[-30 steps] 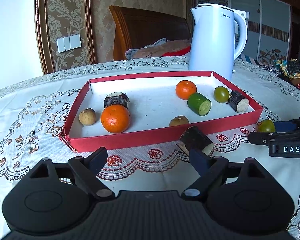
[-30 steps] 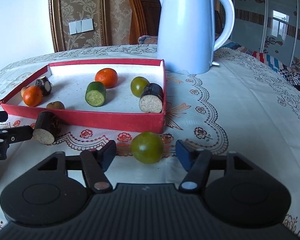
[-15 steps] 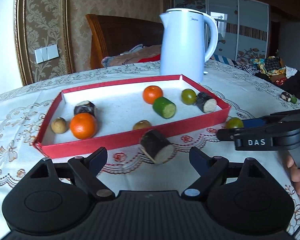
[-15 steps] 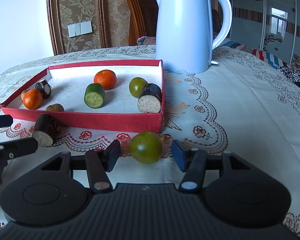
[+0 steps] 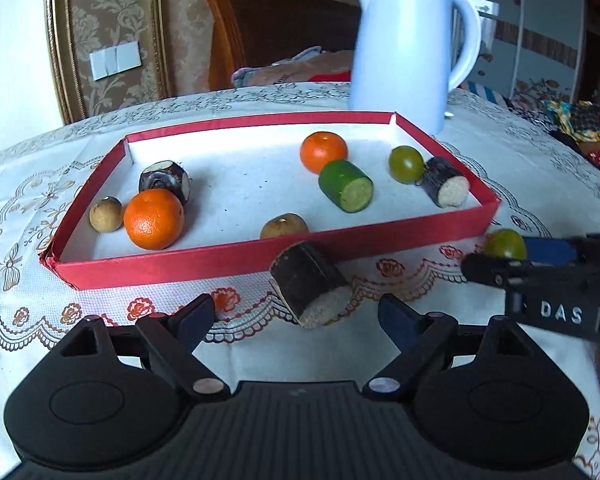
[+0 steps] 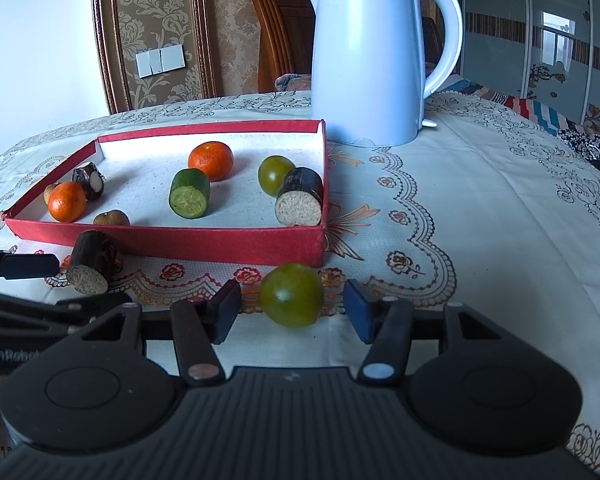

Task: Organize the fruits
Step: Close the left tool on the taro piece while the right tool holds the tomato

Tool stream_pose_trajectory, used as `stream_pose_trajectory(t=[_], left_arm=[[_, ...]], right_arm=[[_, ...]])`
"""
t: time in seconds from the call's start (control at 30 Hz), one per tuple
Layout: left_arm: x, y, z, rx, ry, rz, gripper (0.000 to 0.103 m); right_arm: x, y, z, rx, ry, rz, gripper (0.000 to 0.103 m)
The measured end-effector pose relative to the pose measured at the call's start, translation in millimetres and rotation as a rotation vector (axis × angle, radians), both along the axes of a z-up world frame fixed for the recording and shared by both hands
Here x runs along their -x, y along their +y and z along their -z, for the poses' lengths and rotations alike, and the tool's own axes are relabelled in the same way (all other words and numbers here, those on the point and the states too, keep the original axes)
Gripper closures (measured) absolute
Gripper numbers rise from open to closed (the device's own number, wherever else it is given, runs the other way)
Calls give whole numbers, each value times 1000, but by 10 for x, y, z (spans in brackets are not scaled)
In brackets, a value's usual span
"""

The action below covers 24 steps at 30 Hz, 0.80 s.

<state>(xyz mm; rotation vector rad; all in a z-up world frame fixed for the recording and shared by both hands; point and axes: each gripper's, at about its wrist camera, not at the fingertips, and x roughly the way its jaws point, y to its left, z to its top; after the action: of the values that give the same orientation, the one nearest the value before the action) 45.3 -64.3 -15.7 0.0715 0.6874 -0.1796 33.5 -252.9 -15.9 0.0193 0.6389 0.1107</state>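
Red tray [image 5: 260,258] holds most of the fruit already, so I read the two pieces outside it as what's left to sort. Both lie on the lace tablecloth [image 6: 480,208] just in front of the tray's near wall, likely so each hand can take one.

My left gripper [image 5: 296,316] stands wide open, pads touching nothing. The dark sugarcane chunk [image 5: 310,284] lies between the fingers, a bit right of centre, cut end toward the camera, its far end right by the tray wall. Gaps show on both sides, so no grip yet.

My right gripper [image 6: 292,308] has just been closing, jaws now partly closed around the green tomato [image 6: 292,294]. The tomato sits centred between the pads, with a sliver of cloth visible each side, so I call it open, not gripping. In the left view the right gripper's dark finger crosses in front of the same tomato.

Inside the tray: two oranges, a cucumber piece [image 5: 346,186], another green tomato, two more cane chunks, two small brown fruits. White kettle [image 6: 368,60] stands behind the tray, clear of the work.

Next, I'd judge, both close and lift over the wall.
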Motion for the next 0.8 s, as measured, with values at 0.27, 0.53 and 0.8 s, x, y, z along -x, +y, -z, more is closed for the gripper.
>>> stream_pose_trajectory(t=[0.27, 0.53, 0.8], left_arm=[[-81, 12, -11, 2, -13, -41, 14], [-34, 85, -26, -8, -34, -27, 43], [19, 199, -33, -10, -29, 4, 49]], right_arm=[[-4, 0, 3, 3, 1, -1, 47], [-4, 1, 7, -1, 0, -1, 47], [-5, 2, 9, 1, 1, -1, 47]])
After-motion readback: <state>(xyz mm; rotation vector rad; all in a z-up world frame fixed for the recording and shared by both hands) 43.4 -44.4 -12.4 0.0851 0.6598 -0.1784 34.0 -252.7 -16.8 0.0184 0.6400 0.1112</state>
